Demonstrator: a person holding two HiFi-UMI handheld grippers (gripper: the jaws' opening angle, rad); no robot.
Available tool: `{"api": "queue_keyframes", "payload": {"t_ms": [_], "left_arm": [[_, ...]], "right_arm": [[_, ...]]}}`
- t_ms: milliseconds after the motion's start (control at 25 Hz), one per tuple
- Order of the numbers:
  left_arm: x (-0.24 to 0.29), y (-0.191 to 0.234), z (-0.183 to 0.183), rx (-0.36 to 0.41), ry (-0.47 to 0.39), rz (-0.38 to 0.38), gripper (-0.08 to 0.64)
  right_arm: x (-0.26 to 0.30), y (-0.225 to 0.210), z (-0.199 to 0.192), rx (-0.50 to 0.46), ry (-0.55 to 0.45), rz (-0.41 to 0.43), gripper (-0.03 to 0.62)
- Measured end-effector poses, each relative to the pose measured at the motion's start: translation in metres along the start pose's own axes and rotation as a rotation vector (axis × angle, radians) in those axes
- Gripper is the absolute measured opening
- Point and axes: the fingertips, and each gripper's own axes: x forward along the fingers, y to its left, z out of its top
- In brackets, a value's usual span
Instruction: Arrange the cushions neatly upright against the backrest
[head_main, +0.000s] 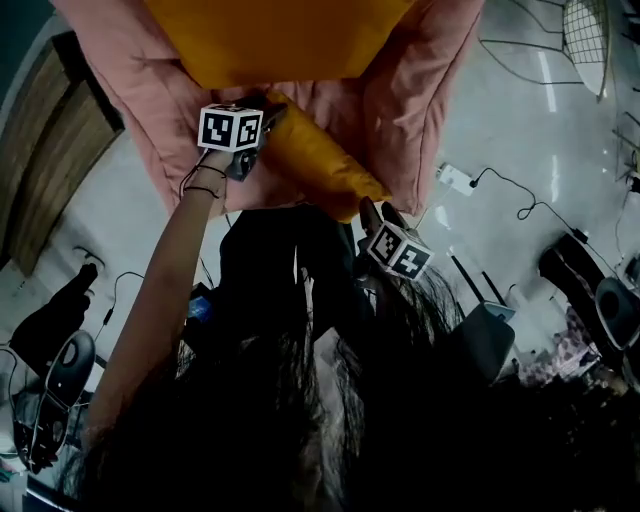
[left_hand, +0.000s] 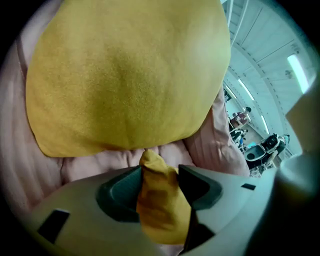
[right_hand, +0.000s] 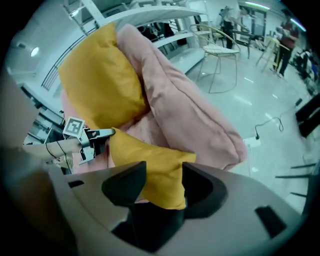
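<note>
- so the pink sofa (head_main: 400, 110) takes up the top of the head view, and the big cushion (head_main: 280, 40) is standing upright against the sofa's backrest
- the small cushion (head_main: 315, 160), same yellow, isn't upright. It lies on the sofa's seat in front of the big one, slanting toward the sofa's front right edge
- the left gripper (left_hand: 159, 181) is over the left of the sofa's seat, pointing at the backrest. Its jaws are moderately apart with one corner of the small cushion poking up between them. The fabric brushes both sides but doesn't look squashed, so not really a grip
- the right gripper (right_hand: 164, 182) is at the sofa's front edge with its jaws wide. The opposite corner of the small cushion sits loosely between them and isn't pinched
- a power strip (head_main: 455, 178) with its cable lies on the floor just right of the sofa
- a wire chair (right_hand: 220, 55) stands well beyond the sofa
</note>
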Motion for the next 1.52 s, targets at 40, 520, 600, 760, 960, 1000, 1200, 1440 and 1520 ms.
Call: {"api": "queue_keyframes", "payload": {"t_ms": [40,520,600,760,960,1000,1200,1440,1520], "left_arm": [[0.002,0.002,-0.002,0.004,0.019,0.007,0.224],[0.009,0.0,-0.029,-0.011,0.065,0.114,0.189],[0.008,-0.004,-0.026,0.008,0.076,0.119,0.172],[-0.004,-0.011,-0.016,0.041,0.081,0.085,0.133],[-0.05,-0.01,-0.019,-0.021,-0.014,0.053,0.097],[-0.062,-0.011,-0.019,-0.024,-0.05,0.072,0.094],[-0.116,-0.01,-0.037,-0.126,-0.199,0.171,0.078],[-0.159,0.007,-0.031,-0.347,-0.331,0.267,0.074],[-0.159,0.014,-0.026,-0.388,-0.341,0.287,0.074]], "right_arm": [[0.006,-0.003,-0.008,0.049,-0.004,0.004,0.218],[0.049,-0.02,-0.042,0.172,-0.003,0.065,0.173],[0.046,-0.019,-0.04,0.128,0.009,0.077,0.149],[0.04,-0.011,-0.031,0.027,0.022,0.061,0.109],[0.023,0.01,-0.031,-0.122,0.0,0.065,0.087],[0.019,0.015,-0.027,-0.173,-0.004,0.073,0.083],[0.012,0.037,0.005,-0.442,-0.019,0.115,0.075],[0.033,0.075,0.063,-0.615,0.0,0.163,0.072],[0.044,0.083,0.083,-0.653,0.007,0.157,0.072]]}}
